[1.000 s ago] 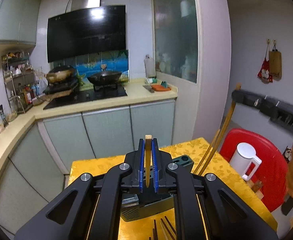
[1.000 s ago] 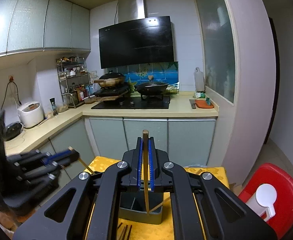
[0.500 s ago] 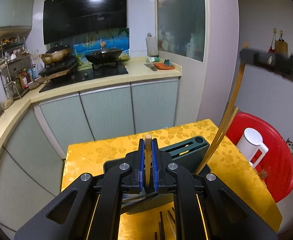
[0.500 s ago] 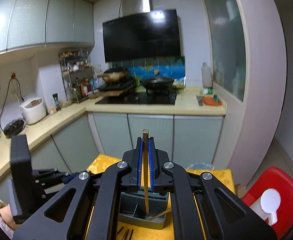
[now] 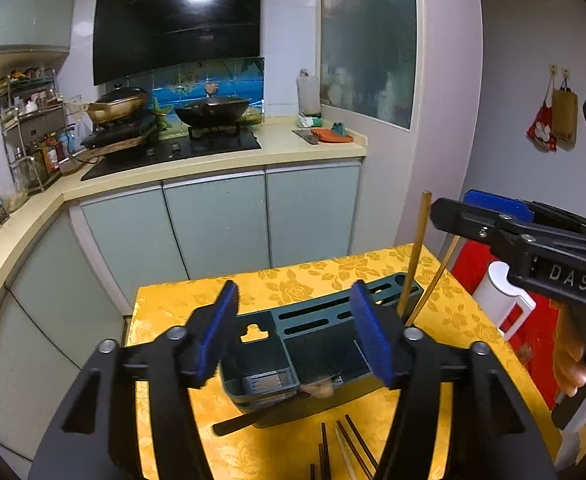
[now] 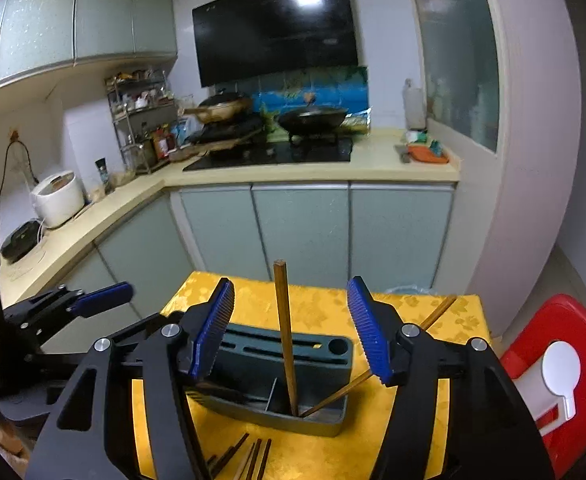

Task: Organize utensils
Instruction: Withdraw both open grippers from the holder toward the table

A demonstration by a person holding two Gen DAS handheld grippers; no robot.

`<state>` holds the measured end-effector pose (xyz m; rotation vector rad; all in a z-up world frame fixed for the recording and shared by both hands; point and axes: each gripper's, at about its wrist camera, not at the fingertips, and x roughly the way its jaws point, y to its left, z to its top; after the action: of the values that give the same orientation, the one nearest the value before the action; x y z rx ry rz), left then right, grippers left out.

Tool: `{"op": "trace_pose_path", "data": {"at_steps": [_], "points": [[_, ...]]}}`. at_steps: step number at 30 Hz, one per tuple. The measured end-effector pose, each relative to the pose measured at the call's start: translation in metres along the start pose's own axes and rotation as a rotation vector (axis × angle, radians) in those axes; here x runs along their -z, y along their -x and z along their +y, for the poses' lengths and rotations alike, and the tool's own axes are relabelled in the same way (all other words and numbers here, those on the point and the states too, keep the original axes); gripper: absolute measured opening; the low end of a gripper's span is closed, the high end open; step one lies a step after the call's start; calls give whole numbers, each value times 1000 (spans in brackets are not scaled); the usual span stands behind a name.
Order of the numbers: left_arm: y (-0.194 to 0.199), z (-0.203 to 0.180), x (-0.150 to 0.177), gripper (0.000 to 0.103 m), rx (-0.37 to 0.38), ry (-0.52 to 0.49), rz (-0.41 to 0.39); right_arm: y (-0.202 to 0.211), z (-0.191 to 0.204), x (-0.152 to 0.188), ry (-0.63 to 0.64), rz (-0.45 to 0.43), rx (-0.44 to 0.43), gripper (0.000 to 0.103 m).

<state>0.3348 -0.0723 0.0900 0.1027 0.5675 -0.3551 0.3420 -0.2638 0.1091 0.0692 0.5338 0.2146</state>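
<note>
With the jaws of the left gripper [image 5: 295, 334] and right gripper [image 6: 291, 334] opening and nothing pinched, the chopstick [image 6: 284, 336] let go between the right jaws, standing in the green holder [image 6: 329, 412] just ahead, could be knocked over.

"DAS" on right gripper [image 5: 449, 216] body
</note>
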Motion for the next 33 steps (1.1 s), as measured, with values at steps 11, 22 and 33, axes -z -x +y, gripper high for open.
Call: {"op": "trace_pose_path", "data": {"at_steps": [11, 22, 33], "points": [[49, 4, 20, 83, -58, -4, -97, 45, -20, 21, 39, -76, 92, 64], [73, -6, 92, 83, -119, 42, -58, 76, -34, 104, 55, -108, 114, 64], [85, -4, 151, 83, -162, 111, -21, 79, -29, 154, 87, -60, 137, 64]]}}
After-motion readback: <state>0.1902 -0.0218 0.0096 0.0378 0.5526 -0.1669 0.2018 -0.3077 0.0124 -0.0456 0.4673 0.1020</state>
